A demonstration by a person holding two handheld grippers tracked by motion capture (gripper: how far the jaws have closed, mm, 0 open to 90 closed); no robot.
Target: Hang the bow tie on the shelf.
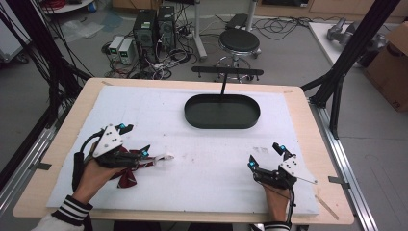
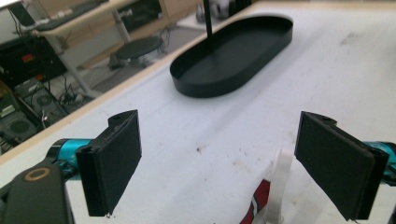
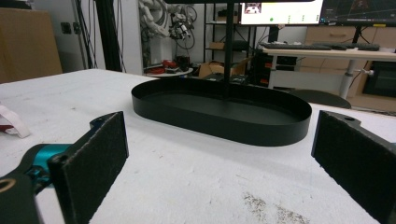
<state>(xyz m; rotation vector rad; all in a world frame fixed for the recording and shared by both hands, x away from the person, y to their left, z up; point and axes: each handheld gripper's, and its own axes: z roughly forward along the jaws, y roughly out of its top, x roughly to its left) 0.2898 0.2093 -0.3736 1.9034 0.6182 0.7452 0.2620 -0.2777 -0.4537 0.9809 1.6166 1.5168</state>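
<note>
left claw [image 1: 137,141] hangs spread wide over the red and white cloth [image 1: 129,174] at the near left of the desk [image 1: 298,103]. risk here, i'd say: close too high and the pads catch just the white strap [image 2: 279,186], and the cloth slips. right claw [image 1: 265,155] is spread too, empty, near right. black tray [image 1: 222,111] sits far, well apart
</note>
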